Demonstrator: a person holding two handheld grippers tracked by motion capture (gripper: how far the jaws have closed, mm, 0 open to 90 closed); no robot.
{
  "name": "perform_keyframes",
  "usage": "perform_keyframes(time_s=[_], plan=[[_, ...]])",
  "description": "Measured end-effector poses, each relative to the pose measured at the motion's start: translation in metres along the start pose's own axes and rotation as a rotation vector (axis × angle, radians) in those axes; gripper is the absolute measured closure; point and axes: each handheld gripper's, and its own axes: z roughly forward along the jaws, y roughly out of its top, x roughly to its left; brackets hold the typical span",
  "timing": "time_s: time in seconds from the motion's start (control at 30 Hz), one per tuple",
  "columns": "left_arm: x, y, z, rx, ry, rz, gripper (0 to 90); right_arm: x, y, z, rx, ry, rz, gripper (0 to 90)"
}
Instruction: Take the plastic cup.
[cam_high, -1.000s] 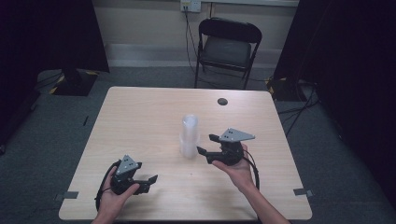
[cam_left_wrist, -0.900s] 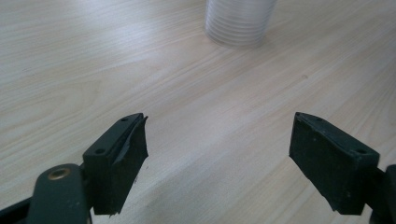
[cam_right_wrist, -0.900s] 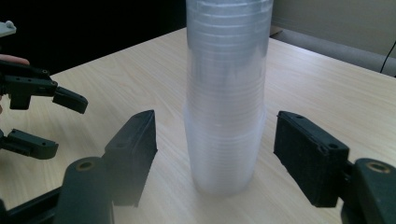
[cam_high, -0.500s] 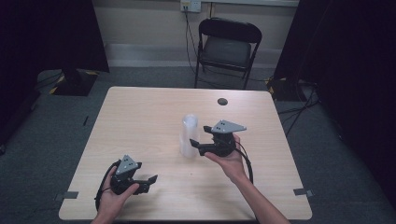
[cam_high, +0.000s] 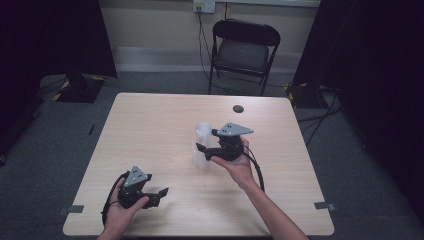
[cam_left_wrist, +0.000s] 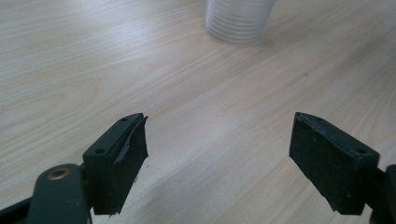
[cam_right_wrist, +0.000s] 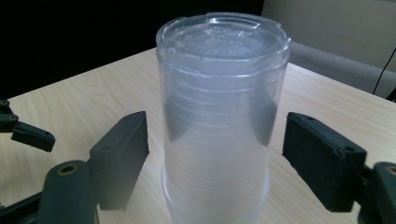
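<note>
Around cup stack (cam_right_wrist: 219, 126), bare table (cam_high: 150, 125).

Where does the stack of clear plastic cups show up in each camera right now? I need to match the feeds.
High view: the stack of clear cups stands near the table's middle, just left of the right gripper.
Left gripper view: its ribbed base sits at the top edge, right of centre, far beyond the open jaws.
Right gripper view: the stack rises centre frame, between the jaws, pads apart from it.
Shared landmark: the light wood table.
</note>
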Motion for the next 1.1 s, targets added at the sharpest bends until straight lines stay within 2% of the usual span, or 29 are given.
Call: perform_keyframes(time_s=[0.23,0.5,0.93,1.1], plan=[[0.0,0.0,0.002,0.013,-0.004,0.003,18.9,0.0,-0.002,0.012,0.001,0.005,-0.006,24.1],[0.001,-0.001,0.001,0.012,-0.003,0.0,18.9,-0.003,-0.009,0.027,0.006,0.008,0.012,23.9],[0.001,-0.001,0.001,0.014,-0.003,-0.001,18.9,-0.004,-0.014,0.038,0.013,0.006,0.027,23.9],[0.002,-0.001,0.001,0.013,-0.003,-0.004,18.9,-0.003,-0.014,0.039,0.017,0.012,0.024,28.2]])
